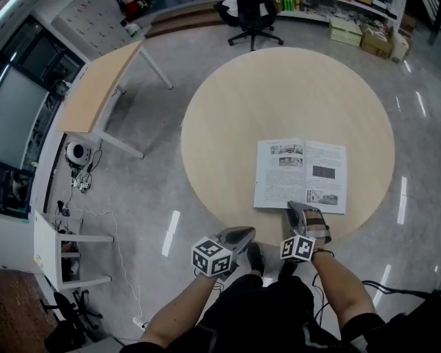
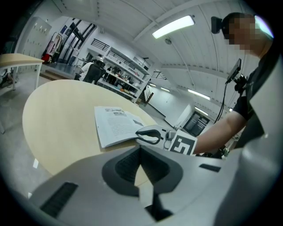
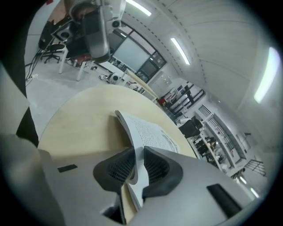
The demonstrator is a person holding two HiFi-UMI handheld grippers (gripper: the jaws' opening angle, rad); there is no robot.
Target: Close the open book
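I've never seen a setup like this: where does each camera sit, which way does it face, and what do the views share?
Head view: on the person's head, looking steeply down at the round table and open book; both forearms, the left gripper and right gripper show.
Left gripper view: on the left gripper, looking along its shut, empty jaws across the table; the person's right arm shows.
Right gripper view: on the right gripper, looking along jaws closed on the book's pages.
Shared: all three show book and table.

One book [image 1: 300, 174], one round bench [image 1: 227, 124], one long bench [image 1: 96, 89], one chair [image 1: 251, 17], two tongs: left tongs [image 1: 249, 233], right tongs [image 1: 295, 207].
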